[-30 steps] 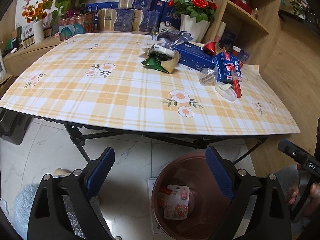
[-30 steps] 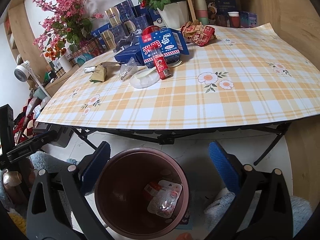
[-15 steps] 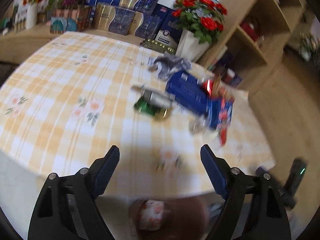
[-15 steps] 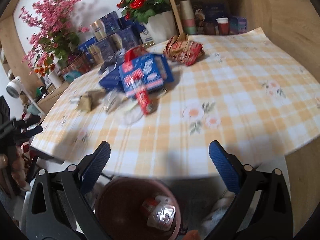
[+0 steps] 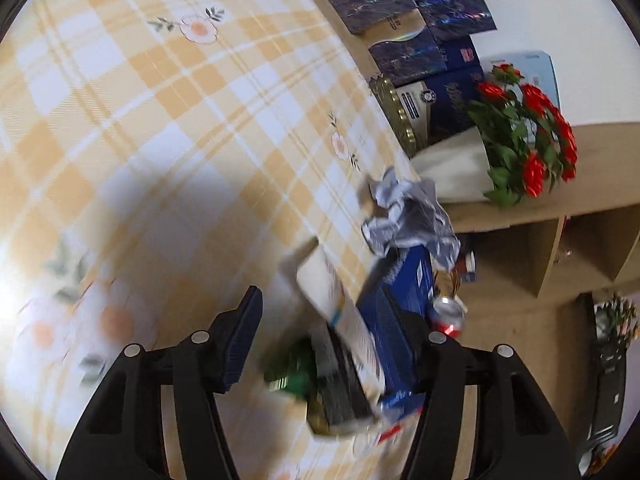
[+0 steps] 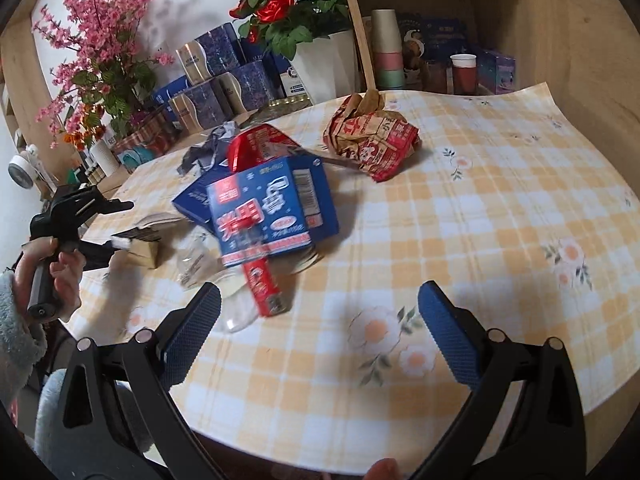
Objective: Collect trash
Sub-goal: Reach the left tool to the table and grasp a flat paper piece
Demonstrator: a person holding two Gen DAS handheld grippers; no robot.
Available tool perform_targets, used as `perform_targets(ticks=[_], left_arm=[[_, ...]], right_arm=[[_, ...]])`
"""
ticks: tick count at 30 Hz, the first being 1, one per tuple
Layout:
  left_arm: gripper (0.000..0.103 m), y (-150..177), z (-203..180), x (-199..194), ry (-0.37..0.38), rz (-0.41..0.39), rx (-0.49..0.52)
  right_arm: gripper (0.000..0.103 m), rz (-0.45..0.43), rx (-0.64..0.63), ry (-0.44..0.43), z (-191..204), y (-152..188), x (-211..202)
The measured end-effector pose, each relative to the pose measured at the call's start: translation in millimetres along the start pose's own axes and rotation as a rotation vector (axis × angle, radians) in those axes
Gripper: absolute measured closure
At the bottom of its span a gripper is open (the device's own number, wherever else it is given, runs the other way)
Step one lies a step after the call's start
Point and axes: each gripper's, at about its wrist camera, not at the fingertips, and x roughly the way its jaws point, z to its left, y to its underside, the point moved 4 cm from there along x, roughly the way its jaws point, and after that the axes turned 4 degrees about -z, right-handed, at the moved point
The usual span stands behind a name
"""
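Trash pile (image 6: pixel 256 216) lying mid-table: blue carton, red wrapper (image 6: pixel 372 140), crumpled foil (image 5: pixel 412 216). Left gripper (image 5: pixel 332 344) straddling a tan packet (image 5: pixel 332 380), jaws closing, grip unclear. Right gripper (image 6: pixel 320 328) hovering spread and empty over the plaid tablecloth (image 6: pixel 480 220). Potted roses (image 6: pixel 296 12) standing behind.

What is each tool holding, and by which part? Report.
Nothing yet. The right tool is open, empty; the left tool, jaws just closing, straddles the tan wrapper without pressing it.
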Motion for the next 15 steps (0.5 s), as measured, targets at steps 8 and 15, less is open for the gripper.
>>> perform_targets(ticks=[8,15], left_arm=[[0.069,-9.8,-9.5,32.2,0.008,0.045,0.035],[0.093,-9.2,-16.7,37.6,0.013,0.063,0.102]], right_arm=[[0.006,-0.013,-0.014,0.03,-20.9,-29.3,16.1],[0.006,-0.034,-0.094,0.076,-30.8,-64.8,40.3]])
